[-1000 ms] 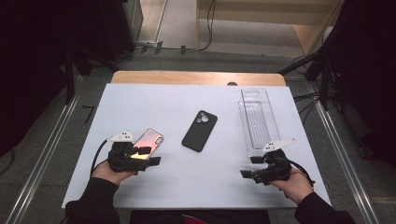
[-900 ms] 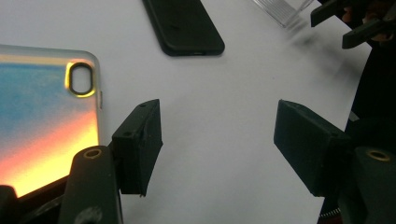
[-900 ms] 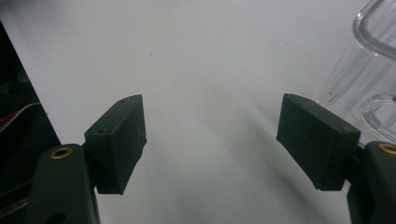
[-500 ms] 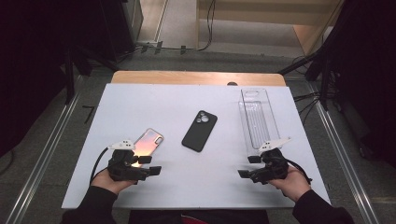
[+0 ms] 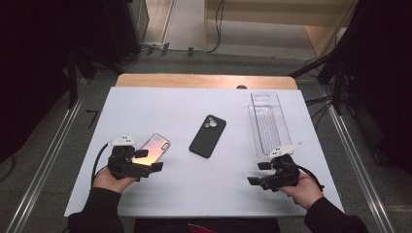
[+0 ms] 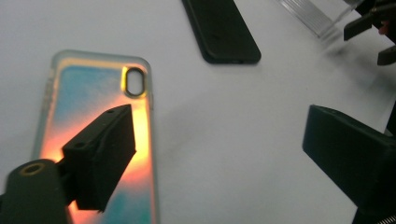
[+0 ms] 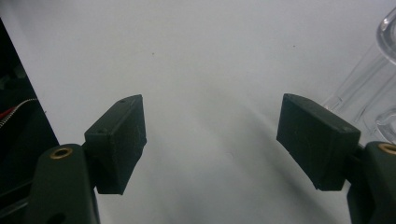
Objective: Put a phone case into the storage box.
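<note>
We see the left hand-held gripper (image 5: 148, 160) spread wide over the near end of an iridescent phone case (image 5: 155, 147), grasping nothing. A black phone case (image 5: 208, 136) lies beyond, toward the right. The right hand-held gripper (image 5: 259, 174), likewise released, rests on the white desk (image 5: 194, 189) just before a clear tray (image 5: 268, 124).

left tongs (image 5: 148, 160): jaws wide apart, hand-held low | right tongs (image 5: 259, 173): jaws wide apart, hand-held low
</note>
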The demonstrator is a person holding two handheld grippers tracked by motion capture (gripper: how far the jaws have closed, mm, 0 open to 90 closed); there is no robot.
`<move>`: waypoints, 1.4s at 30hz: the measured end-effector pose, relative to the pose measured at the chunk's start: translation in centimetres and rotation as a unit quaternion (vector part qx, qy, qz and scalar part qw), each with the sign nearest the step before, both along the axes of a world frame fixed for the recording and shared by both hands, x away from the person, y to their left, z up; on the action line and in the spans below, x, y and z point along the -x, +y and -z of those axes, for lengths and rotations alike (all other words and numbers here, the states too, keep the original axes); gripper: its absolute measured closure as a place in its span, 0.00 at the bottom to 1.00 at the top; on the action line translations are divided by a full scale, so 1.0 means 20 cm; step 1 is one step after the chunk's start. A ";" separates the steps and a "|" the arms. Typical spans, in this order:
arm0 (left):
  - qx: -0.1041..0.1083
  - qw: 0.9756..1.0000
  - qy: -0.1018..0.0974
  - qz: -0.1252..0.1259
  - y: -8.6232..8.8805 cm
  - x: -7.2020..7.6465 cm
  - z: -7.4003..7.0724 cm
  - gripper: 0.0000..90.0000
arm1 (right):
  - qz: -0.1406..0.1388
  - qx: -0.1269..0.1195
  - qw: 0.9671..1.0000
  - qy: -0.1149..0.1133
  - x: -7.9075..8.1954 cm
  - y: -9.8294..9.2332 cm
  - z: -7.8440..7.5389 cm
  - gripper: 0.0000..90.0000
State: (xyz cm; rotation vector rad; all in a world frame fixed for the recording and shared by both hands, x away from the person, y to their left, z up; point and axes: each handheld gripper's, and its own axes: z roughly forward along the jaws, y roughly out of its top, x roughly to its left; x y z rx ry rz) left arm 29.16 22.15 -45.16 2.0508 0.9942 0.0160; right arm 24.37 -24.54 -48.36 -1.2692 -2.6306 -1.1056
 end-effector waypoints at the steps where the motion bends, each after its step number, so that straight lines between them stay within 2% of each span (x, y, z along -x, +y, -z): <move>1: 0.002 1.000 -0.002 -0.002 0.01 -0.01 0.00 0.10 | 0.000 0.000 1.000 0.000 0.00 0.00 0.00 0.24; 3: -0.003 1.000 -0.001 -0.004 0.02 -0.04 0.00 0.00 | 0.000 -0.001 1.000 0.000 0.00 0.00 0.00 0.24; 5: -0.005 1.000 0.005 0.007 0.02 -0.07 0.02 0.00 | 0.002 0.000 1.000 0.000 0.00 0.00 0.00 0.24; 8: -0.005 1.000 0.009 0.005 0.02 -0.10 0.03 0.00 | 0.001 -0.001 1.000 0.001 0.00 0.00 0.00 0.24; 9: -0.009 1.000 0.006 0.006 0.02 -0.11 0.03 0.00 | 0.001 -0.001 1.000 0.001 0.00 0.00 0.00 0.24; 11: -0.018 1.000 0.014 0.007 0.01 -0.13 0.03 0.00 | 0.001 0.000 1.000 0.000 0.00 0.00 0.00 0.24; 14: -0.035 0.999 0.001 -0.008 0.01 -0.18 0.03 0.00 | 0.003 -0.002 1.000 0.000 0.00 0.00 0.00 0.24; 19: -0.034 0.999 0.006 -0.023 0.01 -0.22 0.04 0.00 | 0.003 -0.001 1.000 0.000 0.00 0.00 0.00 0.24; 21: -0.043 0.999 0.009 -0.025 0.01 -0.24 0.05 0.00 | 0.002 -0.001 1.000 -0.001 0.00 0.00 0.00 0.24; 23: -0.050 0.998 0.010 -0.033 0.00 -0.25 0.07 0.00 | 0.004 0.000 1.000 0.002 0.00 0.00 0.00 0.24; 31: -0.073 0.997 0.010 -0.037 0.02 -0.27 0.10 0.00 | 0.004 -0.001 1.000 -0.001 0.00 0.00 0.00 0.24; 42: -0.101 0.994 0.041 -0.022 0.01 -0.29 0.18 0.00 | 0.004 -0.001 1.000 0.000 0.00 0.00 0.00 0.24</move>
